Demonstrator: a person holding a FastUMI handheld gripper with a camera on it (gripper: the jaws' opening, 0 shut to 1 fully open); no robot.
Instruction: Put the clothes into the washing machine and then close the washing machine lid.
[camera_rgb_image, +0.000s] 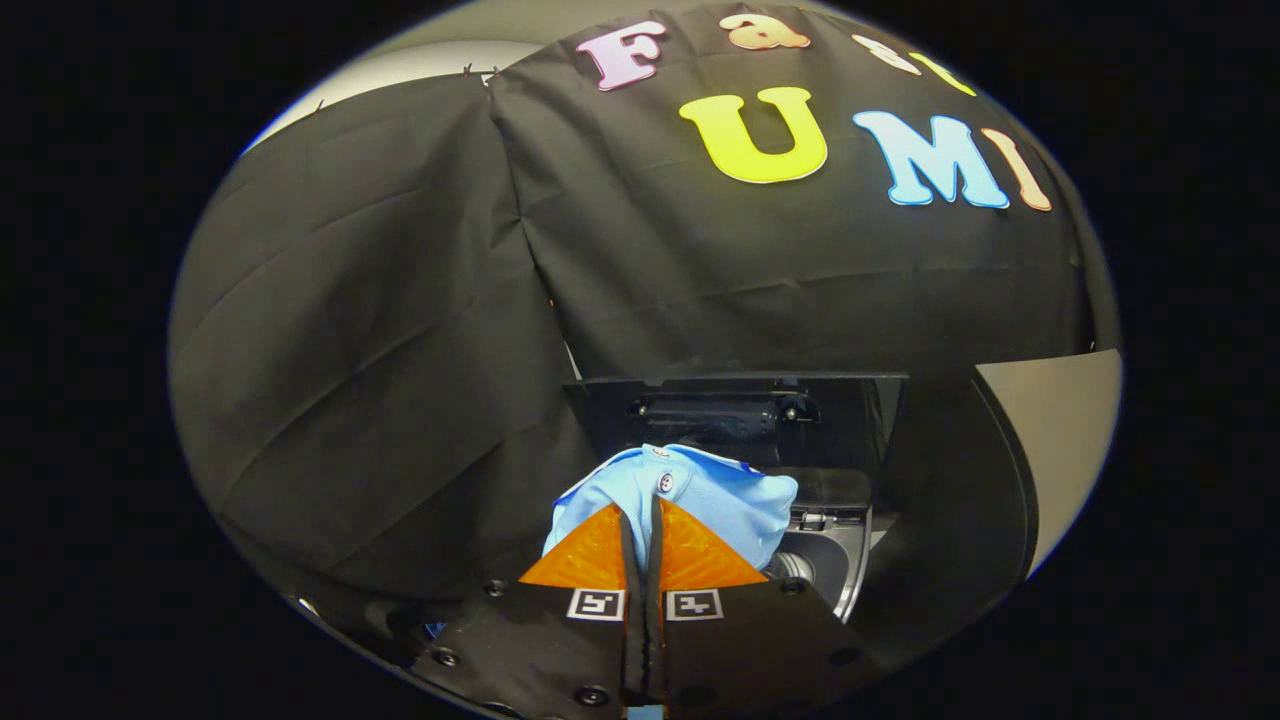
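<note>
gripper (640, 525): one unit, hand-held, seen from its own camera looking forward along the two fingers. fingers (590, 555): drawn together side by side, a narrow dark seam between them, tips nearly meeting. grasp: both fingers pinch a fold of light blue clothes (700, 490), which bunch up just ahead of and around the tips.

Black cloth wall (400, 330); pale backdrop (1060, 440).

Soft matt cloth shirt (700, 495); glossy plastic washing machine (835, 560); matt cloth wall (380, 330).
</note>
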